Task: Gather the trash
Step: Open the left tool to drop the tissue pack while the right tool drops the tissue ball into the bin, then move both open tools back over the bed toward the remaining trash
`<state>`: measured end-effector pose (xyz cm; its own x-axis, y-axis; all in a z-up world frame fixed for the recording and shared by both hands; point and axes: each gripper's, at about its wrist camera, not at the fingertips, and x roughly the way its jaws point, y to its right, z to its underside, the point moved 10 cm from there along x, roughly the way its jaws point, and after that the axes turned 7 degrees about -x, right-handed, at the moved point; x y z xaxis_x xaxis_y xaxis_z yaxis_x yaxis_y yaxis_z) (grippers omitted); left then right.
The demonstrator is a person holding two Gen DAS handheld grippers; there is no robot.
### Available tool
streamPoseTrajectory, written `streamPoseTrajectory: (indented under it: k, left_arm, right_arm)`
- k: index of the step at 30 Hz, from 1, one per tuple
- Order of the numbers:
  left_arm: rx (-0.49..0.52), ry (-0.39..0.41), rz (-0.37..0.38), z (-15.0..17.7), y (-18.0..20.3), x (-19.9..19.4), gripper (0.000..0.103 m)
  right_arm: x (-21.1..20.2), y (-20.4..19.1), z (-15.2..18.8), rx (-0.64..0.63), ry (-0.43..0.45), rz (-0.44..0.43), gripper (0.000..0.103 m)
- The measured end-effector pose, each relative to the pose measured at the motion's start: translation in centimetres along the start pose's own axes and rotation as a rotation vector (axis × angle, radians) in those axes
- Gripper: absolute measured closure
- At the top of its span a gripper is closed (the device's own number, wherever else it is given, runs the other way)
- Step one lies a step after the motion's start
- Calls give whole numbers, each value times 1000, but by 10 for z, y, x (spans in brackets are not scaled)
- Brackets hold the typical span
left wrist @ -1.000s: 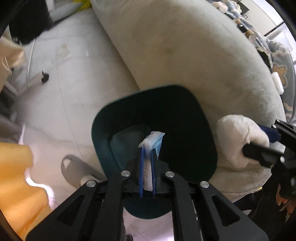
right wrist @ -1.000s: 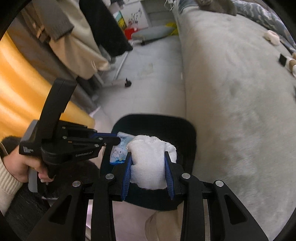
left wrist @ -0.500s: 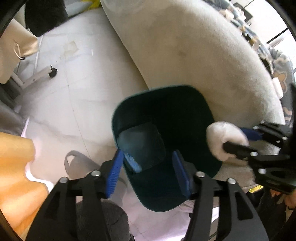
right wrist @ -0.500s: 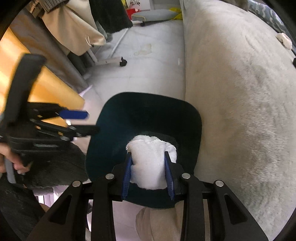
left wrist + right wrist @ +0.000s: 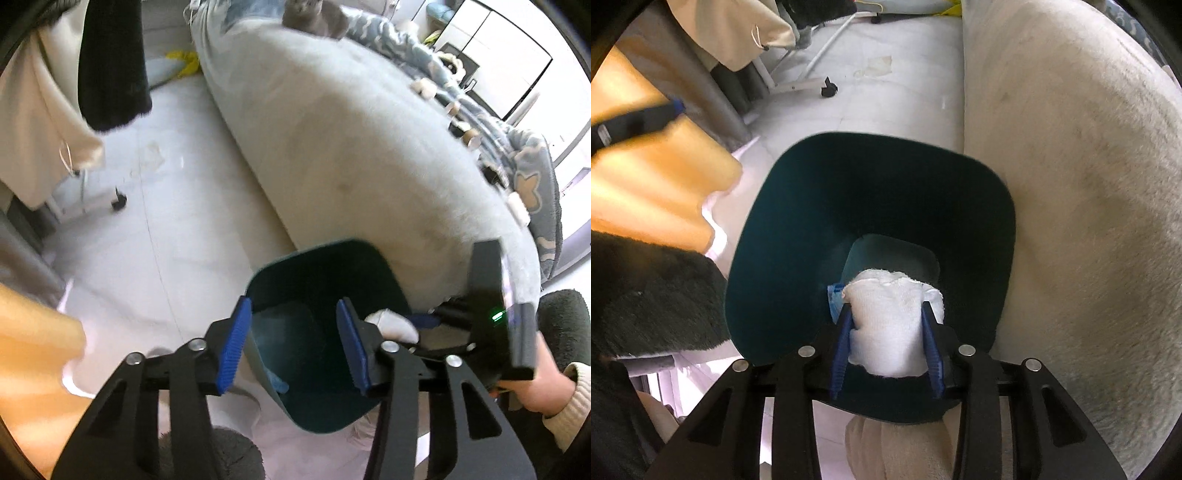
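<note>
A dark teal trash bin (image 5: 325,280) (image 5: 871,192) stands on the floor against a grey sofa. My left gripper (image 5: 293,347) is open and empty, above the bin's near rim. A blue and white packet (image 5: 277,382) (image 5: 834,299) lies inside the bin. My right gripper (image 5: 888,332) is shut on a crumpled white tissue (image 5: 890,325) and holds it over the bin's opening. In the left wrist view the tissue (image 5: 393,325) and the right gripper (image 5: 421,319) show at the bin's right rim.
The grey sofa (image 5: 351,140) (image 5: 1071,184) runs along the right, with a patterned blanket (image 5: 532,177), small items and a grey cat (image 5: 314,20) on it. A clothes rack foot with a caster (image 5: 827,90) and hanging clothes (image 5: 110,66) stand left. An orange cushion (image 5: 653,177) is near left.
My left gripper opened and let the blue packet drop into the bin, then drew back and up. My right gripper moved the tissue further over the bin's opening.
</note>
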<state>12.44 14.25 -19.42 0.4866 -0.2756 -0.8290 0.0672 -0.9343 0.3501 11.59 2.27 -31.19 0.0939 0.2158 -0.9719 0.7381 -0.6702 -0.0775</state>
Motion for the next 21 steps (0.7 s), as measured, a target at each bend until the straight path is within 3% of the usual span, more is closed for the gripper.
streamPoseTrajectory:
  k: [4,6,9,16,21]
  left_arm:
    - [16,65,2,-18,7,-18,61]
    - [18,103,28,-30,13,-27,61]
    - [28,147,47,-42,21,-38,61]
    - [49,232,100,-74,54,-54,61]
    - [47,238,147,-84,79,-48,51]
  right_arm:
    - [-8,0,7,5,18,-3,60]
    - [-10,-3,3,7,33,-12,47]
    - [-18,-3,2,1,58,-16,42]
    - [-53,3,-9,7,172,-26,41]
    - [-92,25,-21,15,270,-18,38]
